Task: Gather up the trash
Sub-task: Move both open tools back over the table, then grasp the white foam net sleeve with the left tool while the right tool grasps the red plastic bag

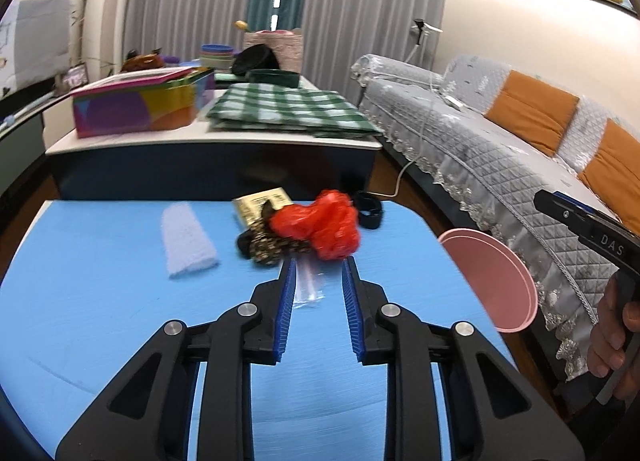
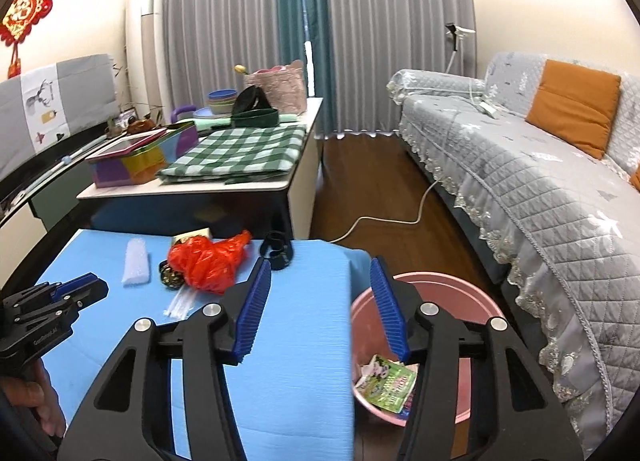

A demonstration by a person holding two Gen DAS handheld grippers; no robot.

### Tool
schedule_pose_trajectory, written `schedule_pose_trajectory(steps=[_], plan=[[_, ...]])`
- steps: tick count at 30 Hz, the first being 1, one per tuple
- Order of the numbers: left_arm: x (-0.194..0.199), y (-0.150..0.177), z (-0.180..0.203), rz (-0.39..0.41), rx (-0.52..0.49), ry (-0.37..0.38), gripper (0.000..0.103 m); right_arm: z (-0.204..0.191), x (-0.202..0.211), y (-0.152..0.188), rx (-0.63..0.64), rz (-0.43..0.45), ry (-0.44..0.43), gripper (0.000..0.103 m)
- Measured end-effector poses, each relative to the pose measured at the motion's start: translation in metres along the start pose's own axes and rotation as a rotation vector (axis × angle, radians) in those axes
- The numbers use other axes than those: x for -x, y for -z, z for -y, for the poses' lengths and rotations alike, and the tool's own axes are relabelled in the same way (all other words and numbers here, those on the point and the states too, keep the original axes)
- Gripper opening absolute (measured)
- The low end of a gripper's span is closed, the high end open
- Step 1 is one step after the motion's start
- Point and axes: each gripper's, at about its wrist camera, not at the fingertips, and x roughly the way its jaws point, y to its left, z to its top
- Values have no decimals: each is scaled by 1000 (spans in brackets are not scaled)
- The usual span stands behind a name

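Note:
On the blue table lie a crumpled red plastic bag, a leopard-print item, a yellow packet, a clear plastic wrapper, a white foam roll and a black strap. My left gripper is open, its fingertips on either side of the clear wrapper, just short of the red bag. My right gripper is open and empty, over the table's right edge and the pink bin, which holds a green packet. The red bag also shows in the right wrist view.
The pink bin stands on the floor to the right of the table. A grey sofa with orange cushions runs along the right. A white table behind holds a checked cloth, a colourful tin and bowls. A white cable lies on the floor.

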Motion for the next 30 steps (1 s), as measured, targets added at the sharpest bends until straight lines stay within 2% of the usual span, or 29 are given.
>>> schedule_pose_trajectory(steps=[13,30], plan=[[-11,12,-64,-17,113,-97,22,-53,-38,0,11,-21,-104,50],[-48,13,-97,-54,192,-142,22,-79,-85,9,15,-79,-165,49]])
